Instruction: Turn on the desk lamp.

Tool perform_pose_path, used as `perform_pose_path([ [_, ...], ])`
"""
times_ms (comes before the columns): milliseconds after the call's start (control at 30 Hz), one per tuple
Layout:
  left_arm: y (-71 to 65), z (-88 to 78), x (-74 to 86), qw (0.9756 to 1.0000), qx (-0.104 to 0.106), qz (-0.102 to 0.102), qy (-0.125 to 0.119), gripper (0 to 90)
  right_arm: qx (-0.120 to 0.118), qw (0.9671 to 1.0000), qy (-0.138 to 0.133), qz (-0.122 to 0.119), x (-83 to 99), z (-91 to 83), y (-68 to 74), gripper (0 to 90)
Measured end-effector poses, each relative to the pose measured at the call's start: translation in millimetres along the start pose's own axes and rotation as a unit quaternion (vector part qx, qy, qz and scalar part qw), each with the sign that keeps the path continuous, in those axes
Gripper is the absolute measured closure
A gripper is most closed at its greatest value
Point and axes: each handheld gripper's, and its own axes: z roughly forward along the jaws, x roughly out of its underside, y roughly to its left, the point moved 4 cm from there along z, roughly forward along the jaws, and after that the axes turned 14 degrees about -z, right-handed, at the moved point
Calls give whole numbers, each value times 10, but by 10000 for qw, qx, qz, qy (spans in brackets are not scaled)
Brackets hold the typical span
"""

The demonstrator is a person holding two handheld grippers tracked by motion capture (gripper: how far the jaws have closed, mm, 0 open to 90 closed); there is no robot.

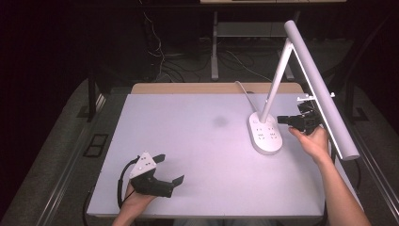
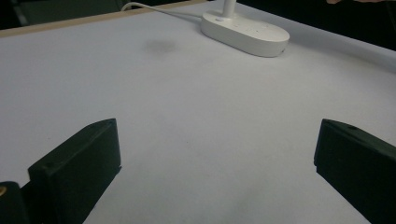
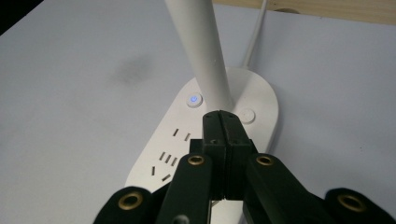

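A white desk lamp [image 1: 301, 84] with an oval socket base [image 1: 266, 133] stands on the pale grey bench [image 1: 197, 141] at about 3 o'clock, its white cord [image 1: 244, 92] running off toward 12. The right tool [image 1: 283, 119] hovers just beside the base on its 3 o'clock side, jaws pressed together and holding nothing, its tips over the base near the lamp's stem [image 3: 198, 51]. A small button [image 3: 194, 100] on the base glows blue. The left tool [image 1: 170, 169] rests at 7 o'clock, well apart from the lamp, jaws spread wide.
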Motion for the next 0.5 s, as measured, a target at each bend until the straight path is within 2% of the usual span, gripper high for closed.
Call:
perform_pose_path([
  [267, -7, 2, 0, 10000, 30, 13, 2, 0, -81, 9999, -120, -4, 27, -158, 184, 891],
  [500, -11, 1, -2, 10000, 39, 24, -2, 0, -43, 9998, -198, 26, 100, -260, 383, 623],
])
